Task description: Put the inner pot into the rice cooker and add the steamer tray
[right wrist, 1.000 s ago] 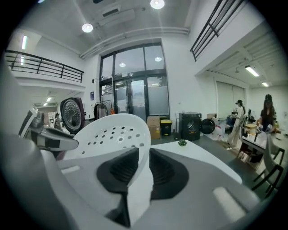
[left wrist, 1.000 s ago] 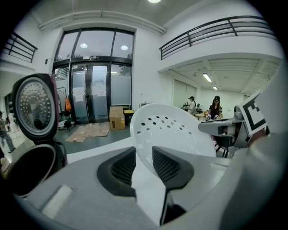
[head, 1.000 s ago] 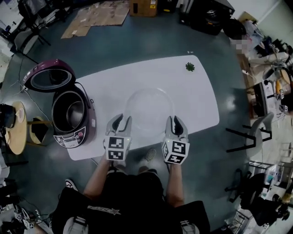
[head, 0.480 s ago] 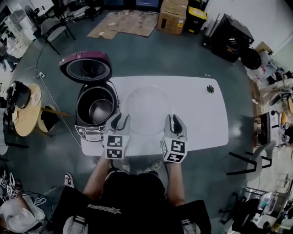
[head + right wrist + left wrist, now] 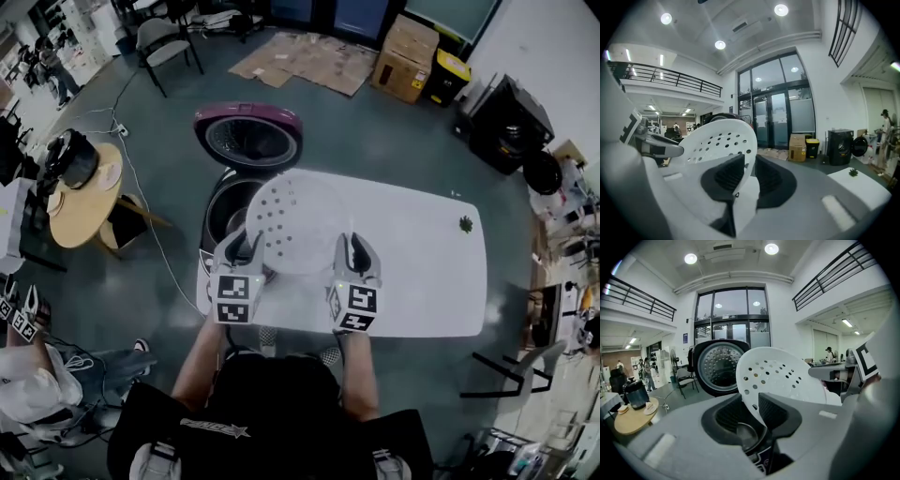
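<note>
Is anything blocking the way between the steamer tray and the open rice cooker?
Nothing visible does. The lid of the rice cooker is swung up behind the opening, and the steamer tray, clamped at its rim by the left hand-held gripper and right hand-held gripper, overlaps that opening.

My white surface (image 5: pixel 412 272) carries the open cooker (image 5: pixel 228 202) at its left end and a small green thing (image 5: pixel 466 224) near its far right corner.

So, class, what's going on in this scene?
A person holds a white steamer tray by its rim, with the left gripper and the right gripper each clamped on one side. The tray is in the air above the white table, next to the open rice cooker, not yet set in.
</note>
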Demonstrator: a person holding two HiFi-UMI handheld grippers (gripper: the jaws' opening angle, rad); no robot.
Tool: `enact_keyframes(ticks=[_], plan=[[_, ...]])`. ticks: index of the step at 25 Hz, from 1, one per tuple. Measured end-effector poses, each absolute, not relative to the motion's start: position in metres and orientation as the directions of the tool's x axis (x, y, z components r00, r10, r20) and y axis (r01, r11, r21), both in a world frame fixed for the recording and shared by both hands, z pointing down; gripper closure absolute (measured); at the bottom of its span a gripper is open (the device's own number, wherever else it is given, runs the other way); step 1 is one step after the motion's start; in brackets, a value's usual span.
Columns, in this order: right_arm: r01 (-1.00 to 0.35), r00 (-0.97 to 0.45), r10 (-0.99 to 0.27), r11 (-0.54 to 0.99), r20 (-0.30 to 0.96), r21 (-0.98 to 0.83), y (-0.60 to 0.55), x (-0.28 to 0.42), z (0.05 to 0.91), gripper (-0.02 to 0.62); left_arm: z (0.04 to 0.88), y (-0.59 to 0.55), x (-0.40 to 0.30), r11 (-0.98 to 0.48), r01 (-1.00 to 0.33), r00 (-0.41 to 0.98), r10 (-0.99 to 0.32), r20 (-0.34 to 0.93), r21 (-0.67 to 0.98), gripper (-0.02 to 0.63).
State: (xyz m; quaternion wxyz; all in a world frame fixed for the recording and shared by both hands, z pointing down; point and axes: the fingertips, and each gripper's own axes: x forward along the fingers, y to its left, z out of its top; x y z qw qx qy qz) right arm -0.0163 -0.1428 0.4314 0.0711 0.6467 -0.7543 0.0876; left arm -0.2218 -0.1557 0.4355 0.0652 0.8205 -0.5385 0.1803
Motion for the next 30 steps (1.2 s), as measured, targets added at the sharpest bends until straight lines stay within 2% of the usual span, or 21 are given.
enact_keyframes(ticks=[12,21,30], plan=[[-0.968,-0.250,-0.942,0.246,0.225,-0.045,-0.199,-0.127,0.434,0.517,0.436,-0.194,-0.333,-0.322,-0.942,0.269,-0.892,0.362,-0.093,0.488],[-0.969,-0.247,-0.918,0.241,0.310,-0.060,-0.219,-0.160,0.460,0.517,0.462,-0.216,-0.366,-0.327,-0.942,0.264,-0.863,0.432,-0.077,0.489],[-0.978,-0.210,-0.887,0.195,0.412,-0.077,-0.219,-0.160,0.496,0.517,0.501,-0.223,-0.365,-0.381,-0.924,0.304,-0.799,0.519,-0.044,0.485]])
